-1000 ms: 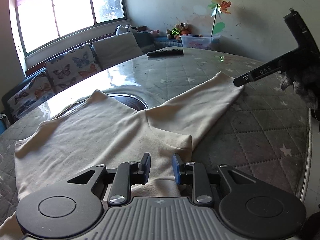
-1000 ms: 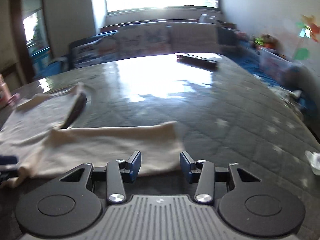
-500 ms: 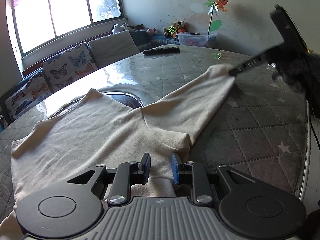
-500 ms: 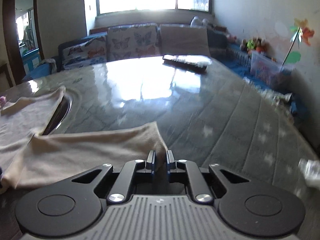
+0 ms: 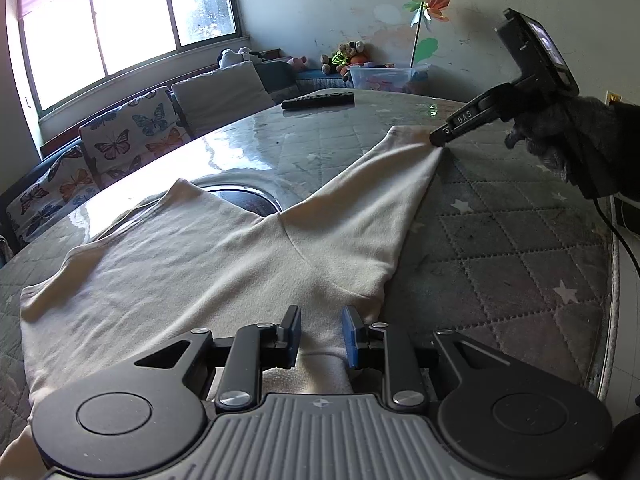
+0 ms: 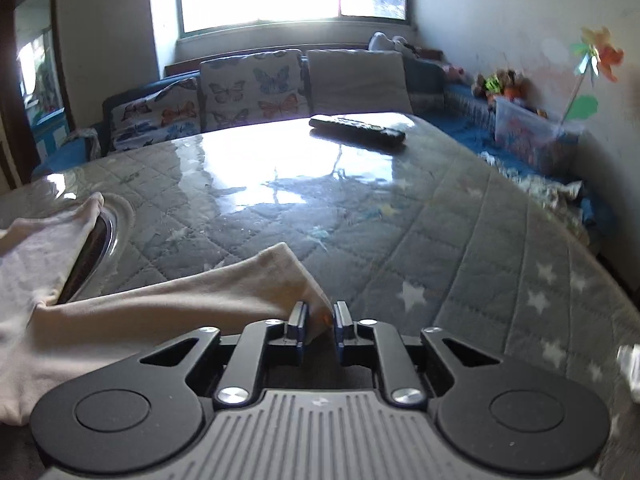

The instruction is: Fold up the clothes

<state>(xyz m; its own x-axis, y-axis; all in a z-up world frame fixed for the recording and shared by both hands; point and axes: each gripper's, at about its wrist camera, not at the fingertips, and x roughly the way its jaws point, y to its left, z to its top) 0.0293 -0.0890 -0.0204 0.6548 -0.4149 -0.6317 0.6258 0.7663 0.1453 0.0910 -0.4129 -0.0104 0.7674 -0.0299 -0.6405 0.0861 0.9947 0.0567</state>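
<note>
Left wrist view: one cream garment [image 5: 208, 264], left gripper [image 5: 320, 330] jaws clamping its hem, right gripper [image 6: 318, 320] jaws opening around its sleeve tip.

L tool [image 5: 320, 330] grips cream shirt [image 5: 200, 264] hem; R tool [image 5: 440, 138] at sleeve tip.

- One cream garment [image 5: 208, 276], spread from 9 o'clock to 2 o'clock on the table [image 5: 500, 240].
- One remote [image 5: 318, 100] at 12 o'clock.
- Two grippers: left [image 5: 320, 332] at 6 o'clock, right [image 5: 438, 138] at 2 o'clock.
- One gloved hand [image 5: 560, 136] at 3 o'clock.
- Two butterfly cushions [image 5: 132, 132], one plain cushion [image 5: 224, 96], at 10 to 11 o'clock.
- One pinwheel [image 5: 426, 4] and one clear bin [image 5: 384, 78] at 1 o'clock.
</note>
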